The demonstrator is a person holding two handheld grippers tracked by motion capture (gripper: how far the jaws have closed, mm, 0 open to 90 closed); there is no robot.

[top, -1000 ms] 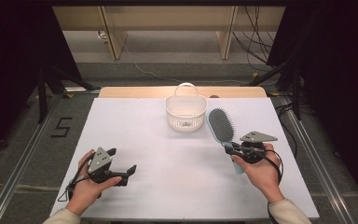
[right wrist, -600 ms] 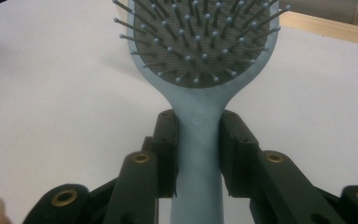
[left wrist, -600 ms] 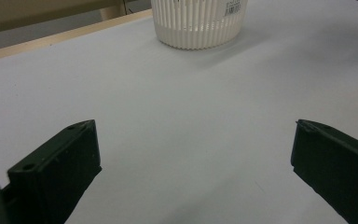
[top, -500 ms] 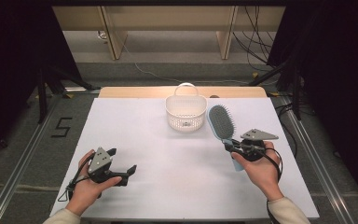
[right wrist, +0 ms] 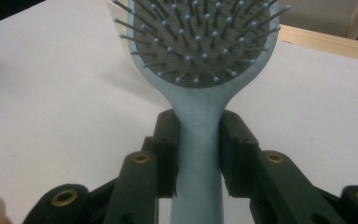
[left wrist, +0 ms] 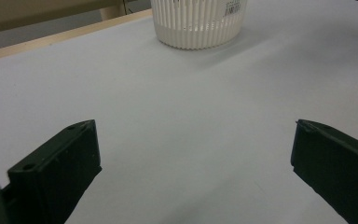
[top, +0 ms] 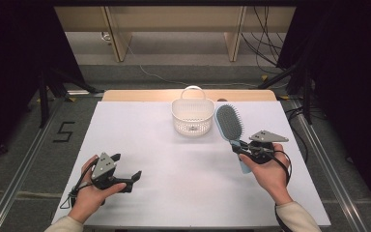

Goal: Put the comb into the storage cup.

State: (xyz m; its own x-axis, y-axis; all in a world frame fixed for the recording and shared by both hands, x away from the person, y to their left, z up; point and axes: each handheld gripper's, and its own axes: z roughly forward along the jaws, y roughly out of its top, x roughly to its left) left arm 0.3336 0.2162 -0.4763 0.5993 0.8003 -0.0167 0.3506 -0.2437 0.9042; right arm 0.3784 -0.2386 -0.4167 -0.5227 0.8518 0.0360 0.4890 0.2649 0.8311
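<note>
Light falls evenly from above on the white bench, which stands bright against near-black surroundings to the left and right in the high view, while the far floor is moderately lit. Shadows are soft and faint: a pale one lies under the basket in the left gripper view. In the right gripper view the hairbrush is fairly sharp while the far bench edge is soft, and no glare shows.

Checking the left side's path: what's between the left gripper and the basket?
Nothing: bare white table runs from the open left gripper up to the white basket in the left gripper view; the high view agrees.
</note>
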